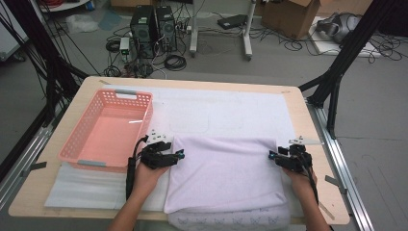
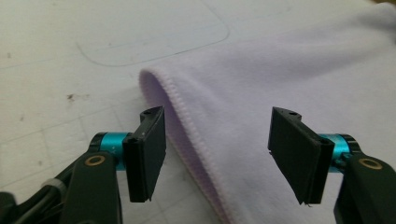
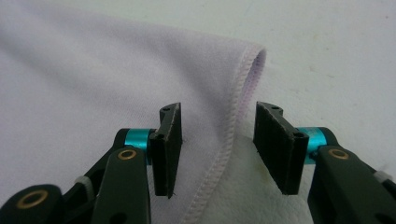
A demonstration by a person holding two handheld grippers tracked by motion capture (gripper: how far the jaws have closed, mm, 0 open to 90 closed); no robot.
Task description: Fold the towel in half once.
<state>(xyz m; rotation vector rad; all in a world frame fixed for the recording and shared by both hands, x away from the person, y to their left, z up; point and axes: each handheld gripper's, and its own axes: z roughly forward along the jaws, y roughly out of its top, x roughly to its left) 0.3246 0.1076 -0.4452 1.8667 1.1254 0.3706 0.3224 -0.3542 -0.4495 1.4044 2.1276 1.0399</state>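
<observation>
The lilac towel (image 1: 223,173) lies folded just right of the pink basket (image 1: 108,130). The left gripper (image 1: 179,155) and right gripper (image 1: 272,155) stand open over its side hems, holding nothing. Next fold probably needs both layers pinched, w/ both hands level.
</observation>
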